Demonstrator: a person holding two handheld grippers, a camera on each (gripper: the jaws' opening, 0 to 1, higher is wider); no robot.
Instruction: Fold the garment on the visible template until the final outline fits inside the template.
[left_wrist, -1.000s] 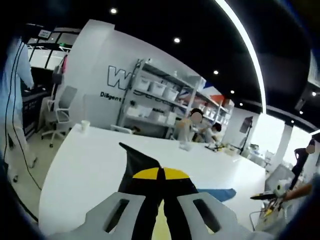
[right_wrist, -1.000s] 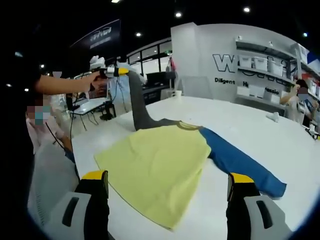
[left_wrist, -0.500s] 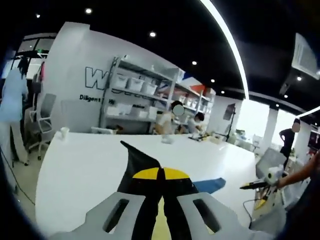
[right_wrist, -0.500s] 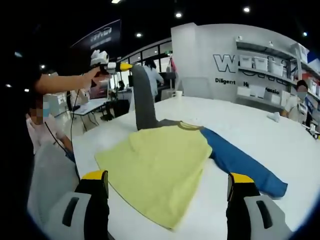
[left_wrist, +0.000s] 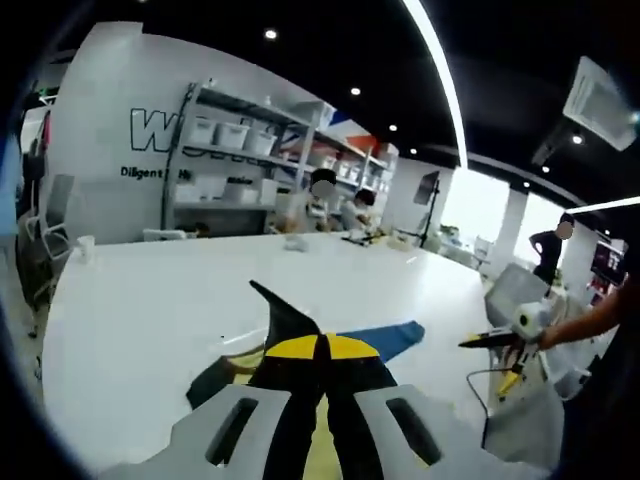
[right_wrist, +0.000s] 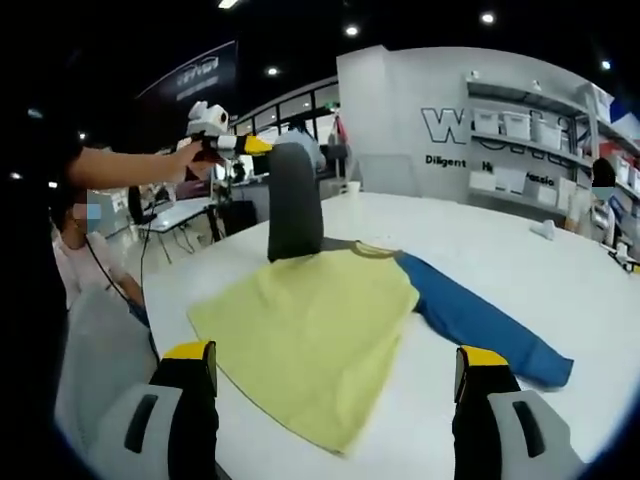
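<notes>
Garment (right_wrist: 320, 330) flat on table (right_wrist: 480, 255); left gripper (right_wrist: 250, 144) clamps grey sleeve (right_wrist: 293, 205) aloft; right gripper (right_wrist: 335, 375) wide open, empty, above hem.

Garment (right_wrist: 320, 340), grey sleeve (right_wrist: 294, 205) lifted

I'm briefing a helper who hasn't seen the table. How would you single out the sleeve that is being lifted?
On the big white table lies a yellow-bodied shirt. At its collar end, the grey sleeve rises off the table, pinched in the left gripper. The blue sleeve lies flat.
</notes>
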